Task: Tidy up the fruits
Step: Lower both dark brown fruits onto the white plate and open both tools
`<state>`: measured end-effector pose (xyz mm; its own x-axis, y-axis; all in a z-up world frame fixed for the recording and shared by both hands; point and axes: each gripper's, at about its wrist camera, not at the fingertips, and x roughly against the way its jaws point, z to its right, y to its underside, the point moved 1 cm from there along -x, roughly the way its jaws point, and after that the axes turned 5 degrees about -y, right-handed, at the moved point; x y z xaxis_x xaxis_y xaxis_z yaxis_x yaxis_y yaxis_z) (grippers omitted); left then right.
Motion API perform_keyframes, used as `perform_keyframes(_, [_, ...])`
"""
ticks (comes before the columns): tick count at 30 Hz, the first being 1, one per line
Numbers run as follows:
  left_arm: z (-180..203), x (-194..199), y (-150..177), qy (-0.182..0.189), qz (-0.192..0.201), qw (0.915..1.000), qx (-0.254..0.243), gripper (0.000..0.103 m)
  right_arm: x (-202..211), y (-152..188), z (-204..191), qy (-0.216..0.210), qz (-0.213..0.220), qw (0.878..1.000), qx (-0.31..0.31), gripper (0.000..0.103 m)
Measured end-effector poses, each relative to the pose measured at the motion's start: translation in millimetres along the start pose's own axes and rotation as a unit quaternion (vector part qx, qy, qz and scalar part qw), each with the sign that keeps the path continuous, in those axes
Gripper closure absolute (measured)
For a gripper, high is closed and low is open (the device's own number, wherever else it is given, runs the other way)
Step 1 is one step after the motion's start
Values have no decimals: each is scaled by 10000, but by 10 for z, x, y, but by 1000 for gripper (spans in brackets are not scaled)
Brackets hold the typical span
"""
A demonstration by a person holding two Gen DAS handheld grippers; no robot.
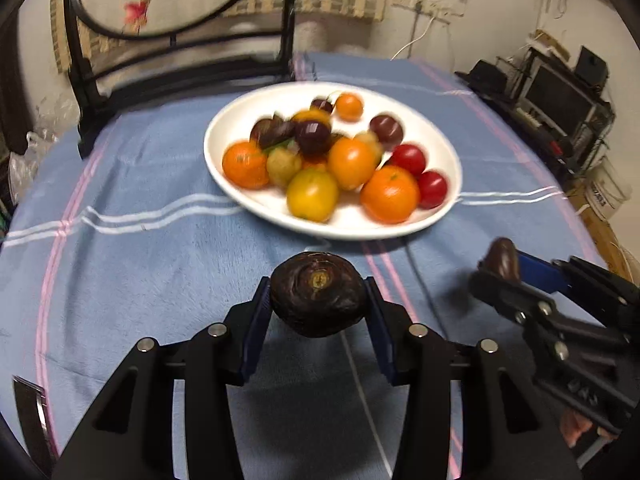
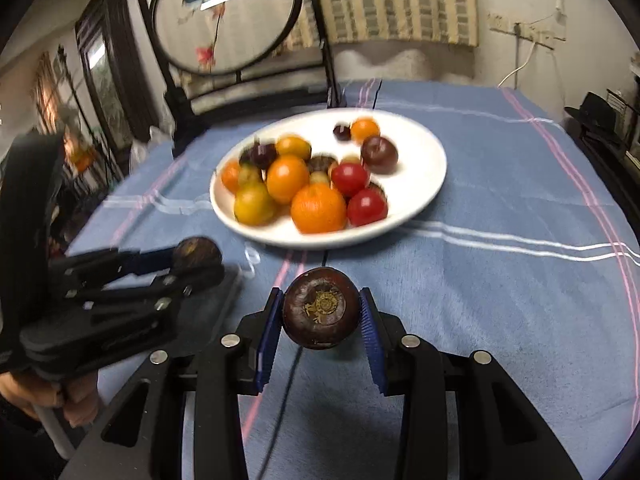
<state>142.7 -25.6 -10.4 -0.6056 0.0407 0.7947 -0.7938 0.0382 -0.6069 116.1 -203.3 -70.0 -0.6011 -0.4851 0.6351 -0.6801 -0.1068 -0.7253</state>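
Note:
A white plate [image 1: 448, 140] on the blue cloth holds several oranges [image 1: 390, 194], red tomatoes [image 1: 432, 189], yellow fruits and dark round fruits; it also shows in the right wrist view [image 2: 420, 160]. My left gripper [image 1: 318, 304] is shut on a dark brown wrinkled water chestnut [image 1: 318, 300], held above the cloth in front of the plate. My right gripper [image 2: 322, 312] is shut on a smooth dark brown water chestnut [image 2: 321, 308], also in front of the plate. Each gripper appears in the other's view, the right [image 1: 502, 268] and the left [image 2: 196, 260].
A black-framed round embroidered screen [image 2: 224, 20] stands behind the plate at the table's far left. The blue cloth [image 2: 500, 280] with pink and white stripes covers the table. Shelves with electronics [image 1: 560, 100] stand to the right.

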Motion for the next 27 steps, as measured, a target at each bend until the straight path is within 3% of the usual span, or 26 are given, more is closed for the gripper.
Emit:
perform_keyframes(4, [17, 269, -211, 139, 324, 9994, -49, 59, 171, -192, -50, -166, 355, 9992, -6, 64])
perform_keyframes(7, [59, 330, -455, 93, 528, 9985, -86, 59, 186, -460, -79, -4, 505, 9985, 214, 65])
perform_keyframes(12, [39, 156, -899, -117, 724, 9972, 122, 59, -41, -812, -19, 183, 531, 9979, 330, 64])
perform_keyframes(18, [-32, -287, -1146, -232, 459, 9983, 289, 59, -500, -937, 128, 290, 263, 9988, 286, 64])
perform_keyframes(25, [-88, -638, -1191, -344, 251, 9983, 409, 59, -825, -972, 155, 310, 66, 9987, 410, 64])
perform_keyframes(26, [-83, -651, -1184, -388, 249, 9981, 403, 58, -844, -977, 148, 301, 114, 9986, 429, 63])
perform_keyframes(27, [-81, -663, -1186, -447, 248, 9979, 408, 57, -833, -975, 139, 354, 187, 9982, 439, 56])
